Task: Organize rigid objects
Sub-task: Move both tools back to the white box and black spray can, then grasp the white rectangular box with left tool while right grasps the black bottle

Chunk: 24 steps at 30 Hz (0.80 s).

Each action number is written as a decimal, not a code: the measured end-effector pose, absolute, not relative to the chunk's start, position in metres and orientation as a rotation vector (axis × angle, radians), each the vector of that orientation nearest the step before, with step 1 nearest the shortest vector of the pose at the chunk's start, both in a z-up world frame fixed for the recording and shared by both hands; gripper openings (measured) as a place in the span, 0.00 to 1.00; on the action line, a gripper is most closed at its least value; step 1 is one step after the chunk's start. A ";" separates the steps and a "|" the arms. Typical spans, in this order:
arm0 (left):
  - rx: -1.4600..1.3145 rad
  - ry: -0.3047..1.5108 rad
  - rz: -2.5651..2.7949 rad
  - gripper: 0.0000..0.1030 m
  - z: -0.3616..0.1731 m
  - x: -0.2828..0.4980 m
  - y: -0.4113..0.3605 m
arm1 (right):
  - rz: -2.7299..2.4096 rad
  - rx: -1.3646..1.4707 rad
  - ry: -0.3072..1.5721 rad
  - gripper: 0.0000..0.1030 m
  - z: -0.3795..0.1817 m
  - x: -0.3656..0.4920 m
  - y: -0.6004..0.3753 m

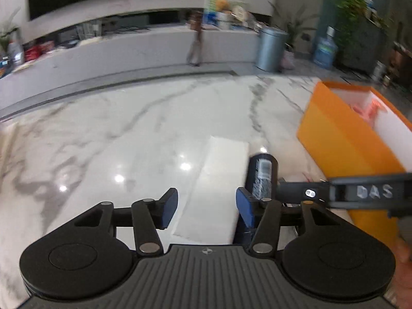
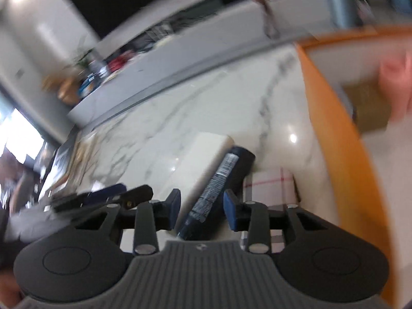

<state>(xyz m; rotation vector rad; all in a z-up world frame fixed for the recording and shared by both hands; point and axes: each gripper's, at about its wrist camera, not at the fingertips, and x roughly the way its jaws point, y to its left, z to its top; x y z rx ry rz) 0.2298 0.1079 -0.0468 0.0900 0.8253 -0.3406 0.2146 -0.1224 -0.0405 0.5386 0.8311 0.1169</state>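
The left gripper (image 1: 207, 209) hangs over the marble tabletop (image 1: 128, 134) with its fingers spread, nothing pinched; a flat white box (image 1: 219, 180) lies under the gap. The dark blue bottle (image 2: 219, 188) lies on its side, touching that white box, between the spread fingers of the right gripper (image 2: 202, 209) (the pads do not press it). A checked item (image 2: 267, 182) lies just beside the bottle. The orange box (image 1: 334, 139) stands open at the right.
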 end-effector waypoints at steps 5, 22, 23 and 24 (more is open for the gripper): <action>0.160 0.854 -0.369 0.73 -0.071 0.238 0.101 | 0.088 0.595 0.867 0.38 -0.061 0.225 -0.125; 0.261 0.976 -0.289 0.69 -0.081 0.245 0.084 | 0.140 0.586 0.843 0.42 -0.083 0.242 -0.129; 0.244 1.000 -0.275 0.69 -0.080 0.241 0.088 | 0.146 0.572 0.847 0.40 -0.083 0.243 -0.127; 0.232 1.022 -0.261 0.69 -0.078 0.240 0.091 | 0.153 0.560 0.849 0.40 -0.083 0.243 -0.126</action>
